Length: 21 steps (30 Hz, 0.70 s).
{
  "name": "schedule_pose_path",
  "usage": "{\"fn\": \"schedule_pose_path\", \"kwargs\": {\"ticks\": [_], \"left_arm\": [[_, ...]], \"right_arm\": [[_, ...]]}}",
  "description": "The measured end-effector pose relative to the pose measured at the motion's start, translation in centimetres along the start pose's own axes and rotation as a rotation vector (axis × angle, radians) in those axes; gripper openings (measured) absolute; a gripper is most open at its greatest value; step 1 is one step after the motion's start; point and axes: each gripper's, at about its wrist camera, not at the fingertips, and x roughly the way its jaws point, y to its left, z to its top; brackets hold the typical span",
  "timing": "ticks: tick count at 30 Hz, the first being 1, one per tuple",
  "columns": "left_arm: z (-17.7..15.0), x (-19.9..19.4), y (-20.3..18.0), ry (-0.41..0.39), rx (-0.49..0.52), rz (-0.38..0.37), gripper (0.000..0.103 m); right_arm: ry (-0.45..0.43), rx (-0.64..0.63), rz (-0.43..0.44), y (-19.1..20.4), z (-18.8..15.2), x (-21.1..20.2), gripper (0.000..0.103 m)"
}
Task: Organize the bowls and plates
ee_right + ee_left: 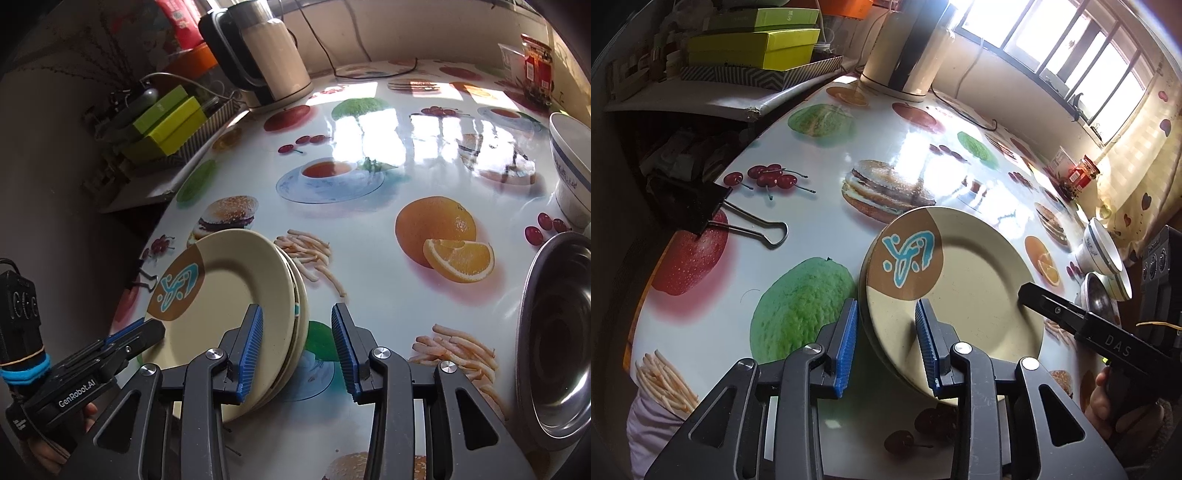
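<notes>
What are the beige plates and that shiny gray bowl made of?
The beige plates look like melamine or a similar plastic, perhaps glazed ceramic: a smooth matte-satin face with a printed brown-and-blue design. The shiny bowl looks like stainless steel: silver-gray, with mirror-like reflections inside.

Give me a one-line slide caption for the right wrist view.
Open right hand-held gripper straddles the rim of stacked cream plates on a fruit-print table, steel bowl alongside.

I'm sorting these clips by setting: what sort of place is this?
Probably a home kitchen or dining corner: a table with a fruit-and-burger print cover, an electric kettle by the window, and stacked plates and bowls.
</notes>
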Motion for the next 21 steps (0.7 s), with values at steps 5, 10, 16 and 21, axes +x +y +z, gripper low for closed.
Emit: {"fn": "schedule_pose_path", "kwargs": {"ticks": [5, 10, 16, 21], "left_arm": [[-0.1, 0.2, 0.1, 0.003, -0.015, -0.018, 0.033], [-0.1, 0.3, 0.2, 0.003, -0.024, -0.024, 0.033], [0.1, 0.4, 0.3, -0.001, -0.036, -0.033, 0.033], [0.3, 0.7, 0.2, 0.0, -0.033, -0.036, 0.033]], "right_arm": [[0.002, 0.005, 0.019, -0.1, -0.1, 0.1, 0.038], [0.017, 0.021, 0.056, -0.3, -0.2, 0.4, 0.038], [0.042, 0.023, 0.086, 0.0, -0.3, 1.0, 0.038], [0.041, 0.018, 0.073, 0.0, -0.1, 1.1, 0.039]]}}
